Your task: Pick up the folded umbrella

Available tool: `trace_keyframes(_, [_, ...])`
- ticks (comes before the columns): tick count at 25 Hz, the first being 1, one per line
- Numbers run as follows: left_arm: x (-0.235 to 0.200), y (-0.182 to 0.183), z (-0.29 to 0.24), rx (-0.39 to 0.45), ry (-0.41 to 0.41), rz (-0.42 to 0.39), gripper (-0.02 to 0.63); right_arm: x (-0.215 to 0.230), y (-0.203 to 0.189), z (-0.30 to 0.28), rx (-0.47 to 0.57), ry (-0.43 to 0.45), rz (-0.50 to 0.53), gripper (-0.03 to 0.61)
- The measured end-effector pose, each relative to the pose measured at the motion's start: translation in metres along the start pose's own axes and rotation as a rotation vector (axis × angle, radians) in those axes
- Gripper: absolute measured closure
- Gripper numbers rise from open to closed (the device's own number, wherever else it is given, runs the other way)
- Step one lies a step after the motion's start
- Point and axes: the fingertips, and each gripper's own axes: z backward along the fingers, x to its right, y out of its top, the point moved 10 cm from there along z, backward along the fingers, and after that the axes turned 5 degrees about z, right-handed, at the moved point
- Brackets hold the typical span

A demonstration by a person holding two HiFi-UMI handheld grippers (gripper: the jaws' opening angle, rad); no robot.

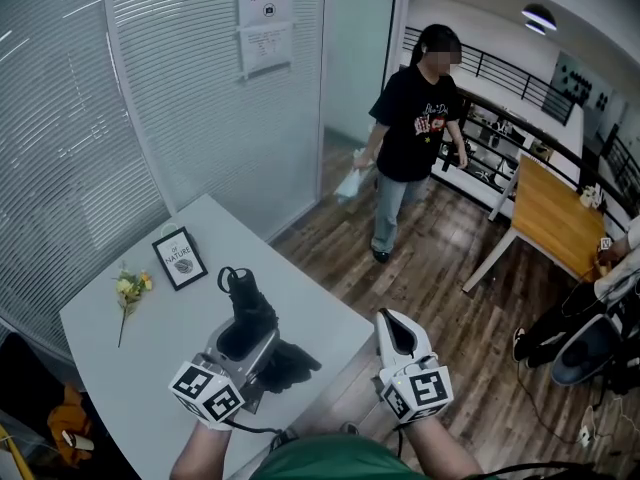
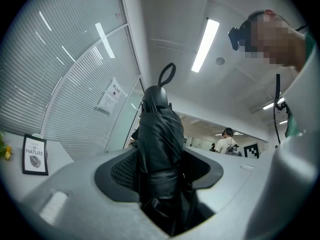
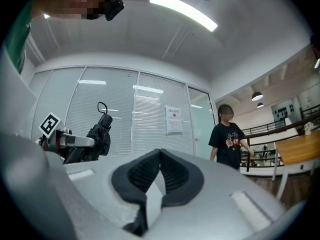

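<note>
My left claw (image 1: 246, 340) grips the black folded umbrella (image 1: 248, 306) around its strapped middle, holding it over the near edge of the white table (image 1: 130, 368), its wrist loop pointing away from me. My right claw (image 1: 399, 334) hangs alongside, pinched together and empty, off the table's corner.

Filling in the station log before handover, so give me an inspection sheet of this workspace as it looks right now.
Surface: white table, grey-white top.
Job's things: folded umbrella, black, strapped shut, held by the left gripper.
Clutter: framed card and yellow flower sprig on the table.
Grippers: left gripper shut on the umbrella; right gripper jaws together, empty.
Cables: black cable below the left gripper.
Surroundings: person in black shirt on the wood floor, wooden desk.
</note>
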Motion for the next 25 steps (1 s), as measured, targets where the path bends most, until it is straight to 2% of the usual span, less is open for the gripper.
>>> trace_keyframes(25, [-0.0041, -0.0046, 0.0076, -0.006, -0.01, 0.026, 0.348, -0.0081, -0.0023, 0.0002, -0.006, 0.005, -0.003, 0.575])
